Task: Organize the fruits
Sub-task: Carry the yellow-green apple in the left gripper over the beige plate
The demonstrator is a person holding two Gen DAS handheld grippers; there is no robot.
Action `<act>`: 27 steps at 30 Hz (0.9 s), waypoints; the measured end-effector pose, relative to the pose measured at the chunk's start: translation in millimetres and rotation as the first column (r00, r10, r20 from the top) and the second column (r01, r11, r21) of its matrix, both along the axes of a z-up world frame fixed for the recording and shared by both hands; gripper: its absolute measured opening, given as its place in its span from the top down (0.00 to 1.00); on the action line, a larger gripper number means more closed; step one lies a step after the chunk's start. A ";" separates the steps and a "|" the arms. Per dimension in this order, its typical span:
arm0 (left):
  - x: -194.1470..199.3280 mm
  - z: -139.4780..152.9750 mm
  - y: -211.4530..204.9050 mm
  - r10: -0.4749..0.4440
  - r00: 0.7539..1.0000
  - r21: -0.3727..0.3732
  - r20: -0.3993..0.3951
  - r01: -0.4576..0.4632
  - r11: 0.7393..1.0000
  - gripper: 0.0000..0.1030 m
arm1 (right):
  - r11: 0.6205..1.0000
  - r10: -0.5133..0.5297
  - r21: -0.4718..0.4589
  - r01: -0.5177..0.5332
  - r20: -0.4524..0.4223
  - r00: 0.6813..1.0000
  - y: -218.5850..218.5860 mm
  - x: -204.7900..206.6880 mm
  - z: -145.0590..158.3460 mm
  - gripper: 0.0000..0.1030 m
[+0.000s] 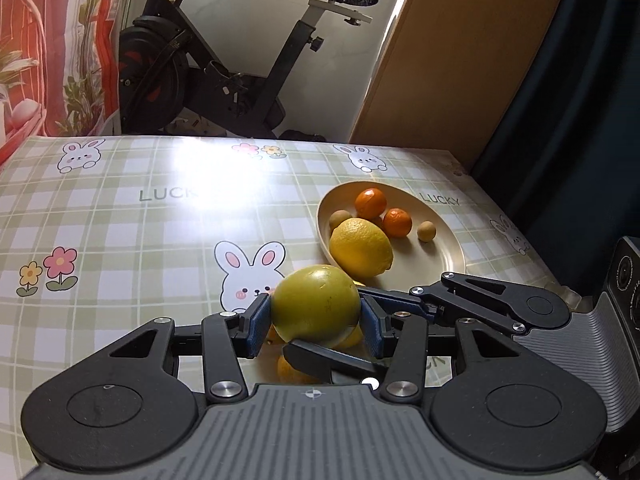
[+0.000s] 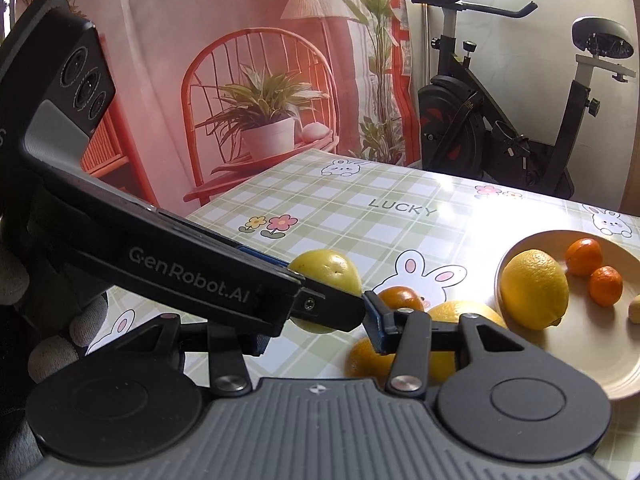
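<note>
The blue-padded fingers point(image 1: 262, 322) of the left gripper point(image 1: 316, 322) press on either side of a large yellow-green fruit point(image 1: 315, 307) and hold it clear of the checked surface point(image 1: 132, 216), while the right gripper point(image 2: 316, 320) reaches in from the side; whether its own fingers point(image 2: 374, 320) also bear on that fruit or merely stand close to it cannot be told, since the left tool's body covers the near one. The step in hand looks to be the carrying of this fruit toward the beige plate point(image 1: 444, 252), which lies to the right and beyond, near the surface's far edge. Already on the plate are a big lemon point(image 1: 361, 249), two small oranges point(image 1: 371, 203) and two little tan fruits point(image 1: 426, 231). Below the lifted fruit, more oranges point(image 2: 401, 299) wait on the cloth just beside the plate's rim, so the sorting appears perhaps half done. The next move seems to call for a swing rightward over the rim and a gentle lowering into the open patch of plate beyond the lemon, then a release without nudging the round fruit already there.
</note>
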State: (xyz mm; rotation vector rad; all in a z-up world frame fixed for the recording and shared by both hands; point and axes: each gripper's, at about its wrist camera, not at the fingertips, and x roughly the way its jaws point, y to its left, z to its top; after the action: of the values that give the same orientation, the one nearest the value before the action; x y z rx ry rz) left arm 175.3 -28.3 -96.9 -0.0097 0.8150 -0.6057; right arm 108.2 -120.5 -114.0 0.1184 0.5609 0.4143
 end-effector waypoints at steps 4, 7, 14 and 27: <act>9.1 18.6 -30.2 -0.030 0.998 0.005 0.052 0.029 1.000 0.51 | 0.999 -0.043 0.017 0.043 0.044 0.998 -26.1 2.3 16.9 0.53; 16.8 25.6 -54.9 -0.051 0.996 0.010 0.074 0.051 0.999 0.51 | 0.996 -0.085 0.040 0.082 0.068 0.994 -49.2 5.4 26.9 0.53; 34.0 21.6 -102.6 -0.110 0.992 0.024 0.068 0.109 0.994 0.51 | 0.986 -0.162 0.055 0.158 0.087 0.983 -98.0 15.9 33.7 0.53; 78.9 -16.3 -149.1 -0.157 0.987 0.082 -0.037 0.160 0.984 0.51 | 0.969 -0.233 0.079 0.235 -0.034 0.972 -156.3 42.3 -2.8 0.53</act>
State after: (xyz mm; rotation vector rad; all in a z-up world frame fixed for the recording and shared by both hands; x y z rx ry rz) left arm 254.2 -177.4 -113.3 0.1250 0.8764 -0.7218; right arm 150.5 -276.8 -116.8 0.2666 0.5470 0.2063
